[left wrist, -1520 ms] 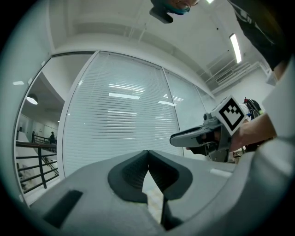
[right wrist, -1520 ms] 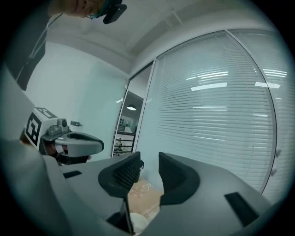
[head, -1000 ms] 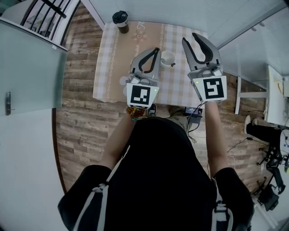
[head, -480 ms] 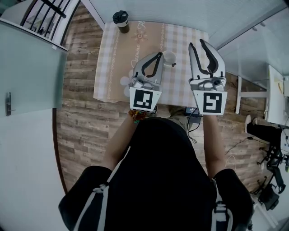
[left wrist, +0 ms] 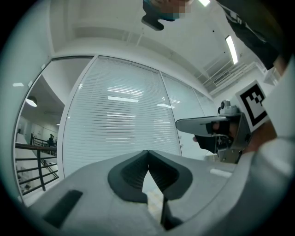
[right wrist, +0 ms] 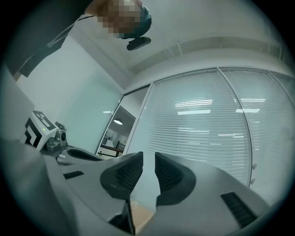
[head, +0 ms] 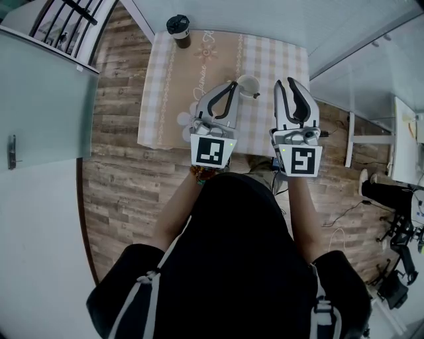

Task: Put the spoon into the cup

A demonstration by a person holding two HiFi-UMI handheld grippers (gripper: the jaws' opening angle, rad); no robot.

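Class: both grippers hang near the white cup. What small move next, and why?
Probably tip the right gripper down toward the table: its fingers have just been closing on nothing, and its view shows blinds, not a spoon.

Seen from above, a brown wood-plank floor (head: 119, 192). A small table (head: 165, 86) under a beige checked cloth stands against a pale wall (head: 265, 16). At left is a grey-green panel (head: 46, 99) with a handle (head: 11, 152), and beyond it a dark railing (head: 66, 23). At right are a white desk (head: 403, 142) and cables (head: 344, 222) on the floor. Seen from low down, tall glass walls with closed white blinds (left wrist: 120, 129), a white ceiling with strip lights (left wrist: 232, 48), and a doorway (right wrist: 115, 136) lit by a round lamp (right wrist: 117, 122).
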